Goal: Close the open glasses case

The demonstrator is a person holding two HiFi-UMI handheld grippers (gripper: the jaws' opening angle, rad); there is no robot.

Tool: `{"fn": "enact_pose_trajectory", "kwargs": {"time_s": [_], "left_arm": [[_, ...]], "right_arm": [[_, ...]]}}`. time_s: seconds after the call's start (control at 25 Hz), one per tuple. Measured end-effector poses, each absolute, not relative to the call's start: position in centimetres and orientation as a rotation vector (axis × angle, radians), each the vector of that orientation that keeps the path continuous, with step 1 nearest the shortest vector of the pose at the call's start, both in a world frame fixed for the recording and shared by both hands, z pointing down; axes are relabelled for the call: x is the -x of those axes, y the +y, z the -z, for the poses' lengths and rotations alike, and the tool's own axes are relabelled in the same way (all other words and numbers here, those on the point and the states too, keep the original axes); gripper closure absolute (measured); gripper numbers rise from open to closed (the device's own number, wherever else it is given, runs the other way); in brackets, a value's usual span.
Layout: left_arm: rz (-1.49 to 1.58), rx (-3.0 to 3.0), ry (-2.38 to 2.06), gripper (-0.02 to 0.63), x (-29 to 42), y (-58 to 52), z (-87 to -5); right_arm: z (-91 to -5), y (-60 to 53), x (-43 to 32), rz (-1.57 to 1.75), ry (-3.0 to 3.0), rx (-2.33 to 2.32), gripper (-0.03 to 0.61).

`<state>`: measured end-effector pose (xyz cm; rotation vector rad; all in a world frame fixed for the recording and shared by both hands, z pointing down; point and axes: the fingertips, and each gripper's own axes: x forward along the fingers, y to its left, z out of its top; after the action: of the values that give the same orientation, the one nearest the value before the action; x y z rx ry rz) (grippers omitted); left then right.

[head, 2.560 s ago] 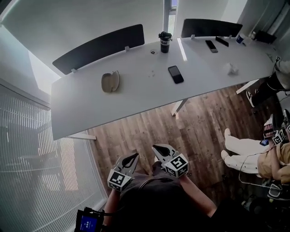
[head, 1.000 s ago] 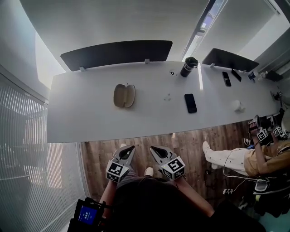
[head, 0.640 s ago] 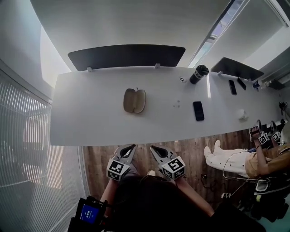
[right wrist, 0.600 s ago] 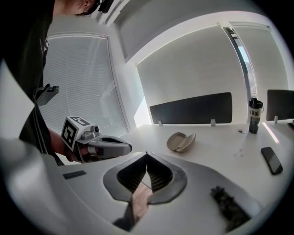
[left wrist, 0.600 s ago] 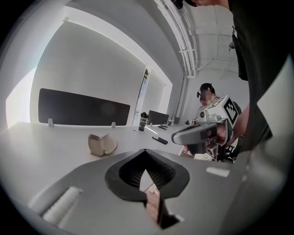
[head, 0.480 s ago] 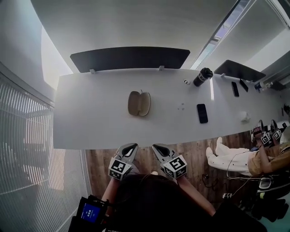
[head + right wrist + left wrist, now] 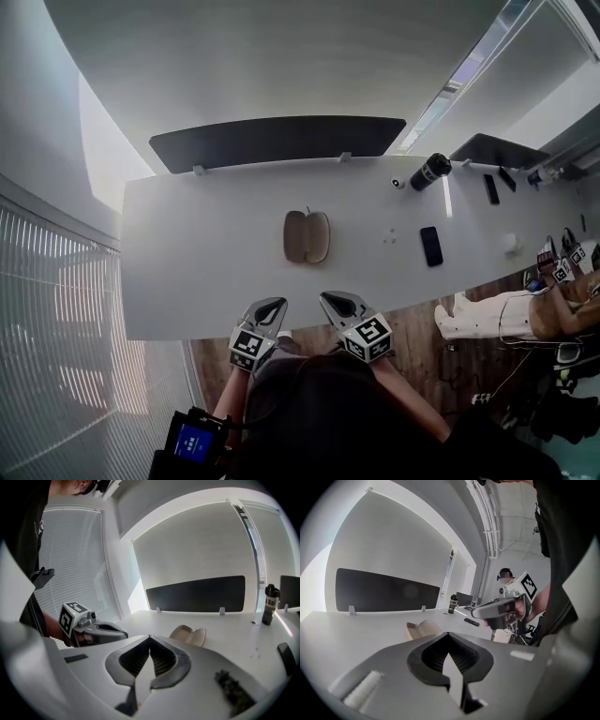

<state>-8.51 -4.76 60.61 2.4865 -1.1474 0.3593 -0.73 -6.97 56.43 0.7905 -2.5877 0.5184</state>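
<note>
The glasses case point(image 7: 307, 236) lies open on the white table point(image 7: 187, 281), a beige shell with both halves spread flat. My left gripper point(image 7: 272, 305) and right gripper point(image 7: 331, 299) hover side by side over the table's near edge, short of the case, both shut with nothing in them. In the left gripper view the jaws point(image 7: 448, 633) meet at their tips, with the case point(image 7: 423, 629) ahead and the right gripper point(image 7: 501, 609) off to the right. In the right gripper view the case point(image 7: 190, 634) lies just beyond the shut jaws point(image 7: 150, 637), and the left gripper point(image 7: 93, 629) is at the left.
A black divider panel point(image 7: 277, 141) runs along the table's far edge. To the right of the case stand a black tumbler point(image 7: 430, 172) and a dark phone point(image 7: 430, 246). A second person sits at the far right point(image 7: 506, 314). Window blinds point(image 7: 56, 356) line the left side.
The table and case have come closer and moved toward the middle of the head view. Both grippers now reach the table's near edge and have stayed shut.
</note>
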Motion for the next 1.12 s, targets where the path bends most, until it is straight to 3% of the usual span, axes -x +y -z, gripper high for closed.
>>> {"fn": "enact_pose_trajectory", "kwargs": {"time_s": [0.64, 1.12], "left_arm": [[-0.351, -2.421, -1.163, 0.607, 9.3, -13.5, -62.8], [-0.547, -2.401, -1.007, 0.606, 7.7, -17.4, -67.8]], "right_arm": [[-59.7, -15.0, -1.7, -0.588, -2.523, -0.888, 0.572], [-66.6, -20.6, -4.0, -0.532, -2.343, -0.845, 0.572]]}}
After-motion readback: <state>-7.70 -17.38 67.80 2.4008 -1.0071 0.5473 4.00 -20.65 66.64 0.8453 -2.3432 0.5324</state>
